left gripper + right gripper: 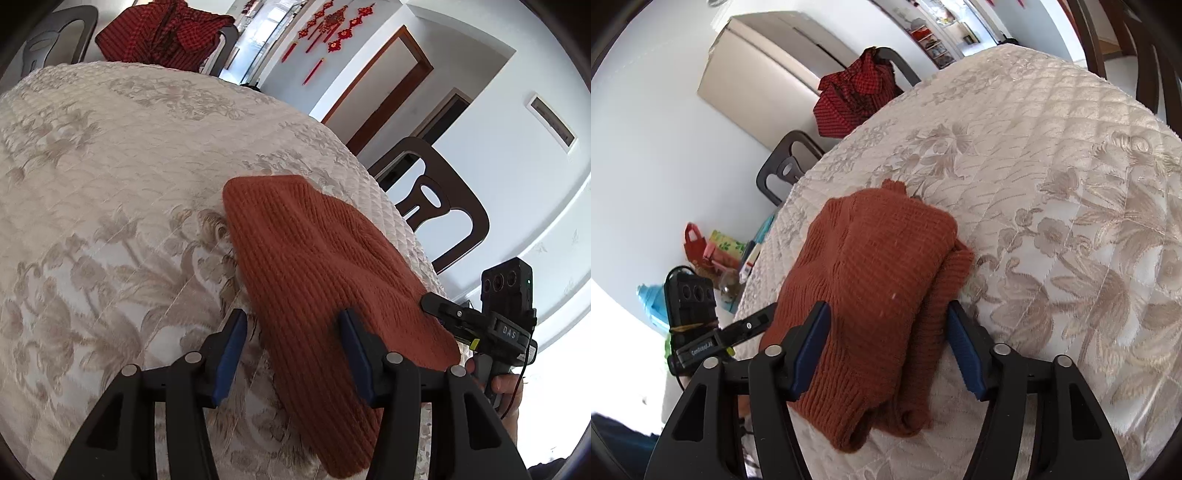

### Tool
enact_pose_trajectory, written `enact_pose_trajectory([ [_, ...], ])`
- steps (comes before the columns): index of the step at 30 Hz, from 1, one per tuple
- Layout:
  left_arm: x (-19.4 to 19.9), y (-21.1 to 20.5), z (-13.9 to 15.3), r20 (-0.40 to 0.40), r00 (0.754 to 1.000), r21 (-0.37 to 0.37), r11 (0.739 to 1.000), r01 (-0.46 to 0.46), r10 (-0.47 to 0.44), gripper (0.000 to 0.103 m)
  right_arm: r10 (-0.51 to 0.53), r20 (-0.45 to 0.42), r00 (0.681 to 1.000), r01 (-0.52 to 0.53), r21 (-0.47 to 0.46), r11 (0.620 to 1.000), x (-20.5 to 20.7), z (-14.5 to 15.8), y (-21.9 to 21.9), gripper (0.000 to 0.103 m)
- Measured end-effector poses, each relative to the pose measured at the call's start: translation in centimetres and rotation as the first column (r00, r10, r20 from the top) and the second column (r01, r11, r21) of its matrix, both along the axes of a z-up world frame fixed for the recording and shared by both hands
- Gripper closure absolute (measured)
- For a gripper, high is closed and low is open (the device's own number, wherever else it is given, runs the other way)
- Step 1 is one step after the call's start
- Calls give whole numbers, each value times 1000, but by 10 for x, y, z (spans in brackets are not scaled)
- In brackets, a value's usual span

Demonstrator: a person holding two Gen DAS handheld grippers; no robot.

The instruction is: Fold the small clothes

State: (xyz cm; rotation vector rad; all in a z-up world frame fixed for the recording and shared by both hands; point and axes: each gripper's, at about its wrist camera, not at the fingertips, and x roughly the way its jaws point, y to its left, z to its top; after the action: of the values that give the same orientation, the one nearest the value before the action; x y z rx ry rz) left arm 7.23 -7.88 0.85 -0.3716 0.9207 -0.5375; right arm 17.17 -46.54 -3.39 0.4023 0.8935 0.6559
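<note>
White walls surround a desk [92, 155] covered by a quilted cream cloth with a beige floral pattern. Red knot ornaments [332, 26] hang on the far wall; dark chairs [436, 199] stand at the desk's edge, one draped with a red checked garment [159, 29].

Task item: rust-orange knit garment [325, 266], folded into a compact bundle, lying flat on the cloth near the desk's near edge. In the right wrist view its layers show stacked, with a doubled fold along the right side.

Left tool [291, 354]: jaws apart, not gripping. The right blue pad [356, 354] rests over the knit; the left pad sits over bare cloth just beside the garment's edge.

Right tool [886, 347]: jaws apart, straddling the near end of the bundle. Knit lies between the pads; whether the pads press it, cannot tell for certain — they appear to flank it loosely.

Each tool shows in the other's view, close to the garment's opposite sides.
</note>
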Motion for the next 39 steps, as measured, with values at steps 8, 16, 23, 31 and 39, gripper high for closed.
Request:
enact_pose_trajectory([
  [8, -8, 3, -5, -9, 1000, -37, 999, -3, 3, 46, -15, -20, 1000, 15, 14, 1000, 3, -4, 0, 63],
  [16, 1, -7, -4, 1, 1000, -8, 1000, 13, -13, 52, 0, -21, 1000, 1, 19, 1000, 8, -6, 2, 68],
  [23, -7, -13, 11, 43, 999, 58, 998, 0, -2, 71, -6, 8, 1000, 6, -7, 1000, 2, 0, 7, 78],
  [31, -21, -20, 36, 134, 991, 143, 990, 12, -31, 73, 6, 63, 998, -5, -26, 1000, -11, 21, 19, 80],
  [39, -22, 1, 44, 167, 986, 159, 987, -24, -3, 73, 39, 91, 995, -37, -28, 999, -13, 29, 41, 80],
])
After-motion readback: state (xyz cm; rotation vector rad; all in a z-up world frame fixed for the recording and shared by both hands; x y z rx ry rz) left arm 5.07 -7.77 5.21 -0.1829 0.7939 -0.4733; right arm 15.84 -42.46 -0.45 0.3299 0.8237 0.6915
